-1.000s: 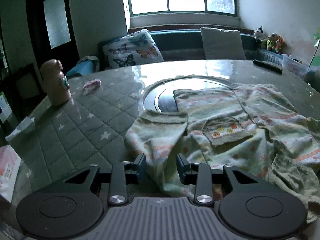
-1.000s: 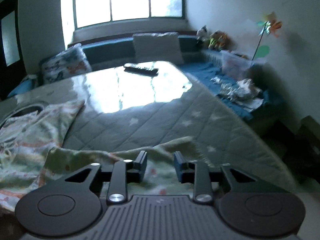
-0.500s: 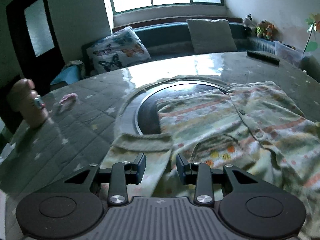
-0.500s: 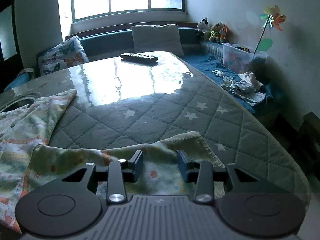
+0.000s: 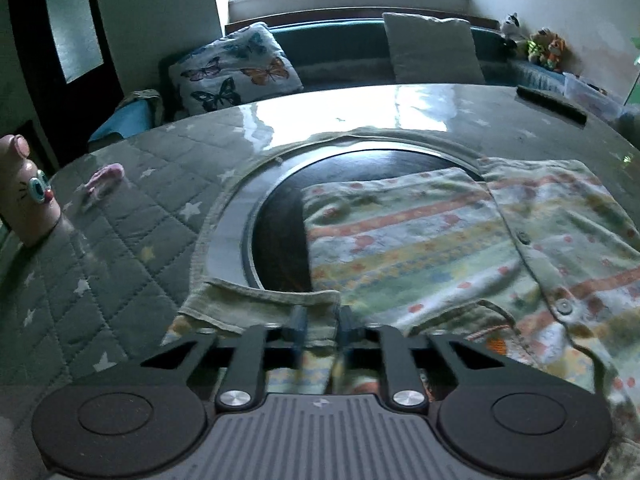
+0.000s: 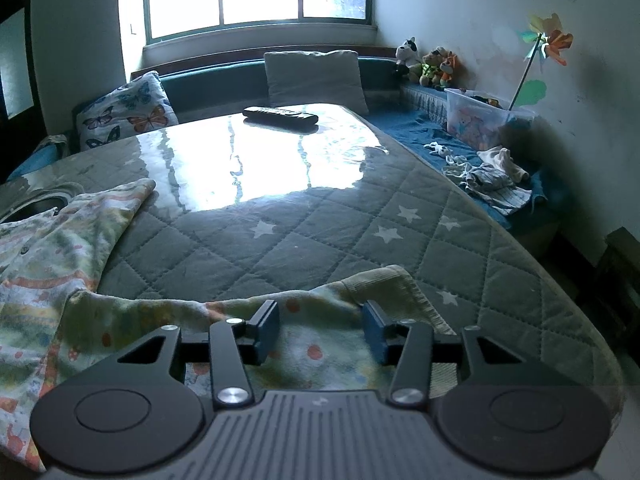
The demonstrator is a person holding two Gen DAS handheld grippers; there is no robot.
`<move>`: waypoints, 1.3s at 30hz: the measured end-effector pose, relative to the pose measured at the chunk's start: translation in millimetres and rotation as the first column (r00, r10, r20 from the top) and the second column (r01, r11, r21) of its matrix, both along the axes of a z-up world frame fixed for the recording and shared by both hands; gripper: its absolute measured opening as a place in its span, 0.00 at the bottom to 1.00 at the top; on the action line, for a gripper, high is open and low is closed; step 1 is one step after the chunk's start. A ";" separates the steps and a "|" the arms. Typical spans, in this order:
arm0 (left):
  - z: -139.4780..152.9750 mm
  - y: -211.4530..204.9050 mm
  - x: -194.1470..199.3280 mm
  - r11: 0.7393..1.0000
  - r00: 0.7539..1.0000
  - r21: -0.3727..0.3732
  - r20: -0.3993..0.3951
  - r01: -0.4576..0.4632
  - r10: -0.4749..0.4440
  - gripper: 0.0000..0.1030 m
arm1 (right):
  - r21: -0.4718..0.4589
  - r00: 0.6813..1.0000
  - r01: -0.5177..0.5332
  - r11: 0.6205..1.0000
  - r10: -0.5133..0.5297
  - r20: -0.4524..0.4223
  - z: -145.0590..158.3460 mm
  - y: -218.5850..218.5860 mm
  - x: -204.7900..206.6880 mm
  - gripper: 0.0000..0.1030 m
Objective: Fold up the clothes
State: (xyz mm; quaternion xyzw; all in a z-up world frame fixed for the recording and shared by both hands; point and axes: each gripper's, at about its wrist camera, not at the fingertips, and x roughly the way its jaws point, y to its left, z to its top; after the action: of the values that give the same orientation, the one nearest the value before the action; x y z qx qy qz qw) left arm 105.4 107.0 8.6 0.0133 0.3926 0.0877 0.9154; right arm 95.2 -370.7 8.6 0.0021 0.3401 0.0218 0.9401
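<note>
Pink bottle (image 5: 24,196) at far left of tabletop (image 5: 120,264), upright on the quilted cover; small pink item (image 5: 105,178) near it. Dark round inset (image 5: 280,216) at centre. Shirt (image 5: 460,240), patterned, buttoned, spread flat over inset and cover. Left tool (image 5: 322,326): jaws closing, narrow gap, left sleeve cuff (image 5: 260,308) between the pads. Right tool (image 6: 322,330): jaws opening, pads apart above right sleeve (image 6: 312,320), which lies on the cover near the tabletop's edge. Remote (image 6: 280,114) at far side, well apart from shirt.
</note>
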 end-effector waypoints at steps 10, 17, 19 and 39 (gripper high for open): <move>43.1 48.4 -58.3 0.984 0.971 -0.067 0.163 -0.164 0.173 0.04 | 0.000 1.000 0.009 1.000 -0.009 0.003 -0.3 2.9 0.6 0.47; 55.3 81.5 -120.2 0.955 0.931 -0.058 0.214 -0.290 0.296 0.04 | 0.001 1.000 0.016 1.000 -0.016 0.007 -1.4 4.8 -0.9 0.48; 50.9 89.7 -135.0 0.943 0.920 -0.056 0.209 -0.328 0.332 0.04 | 0.003 1.000 0.018 1.000 -0.018 0.008 -1.5 5.4 -2.3 0.48; 3.1 130.4 -183.5 0.869 0.864 -0.009 0.109 -0.494 0.492 0.03 | 0.008 0.999 0.035 0.999 -0.036 0.022 -4.8 14.3 -4.5 0.54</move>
State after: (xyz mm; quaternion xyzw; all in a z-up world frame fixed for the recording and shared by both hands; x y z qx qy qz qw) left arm -78.1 237.4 11.7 -0.0832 0.3322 0.3230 0.8822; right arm 90.7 -356.4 3.8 0.0113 0.3297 0.0064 0.9440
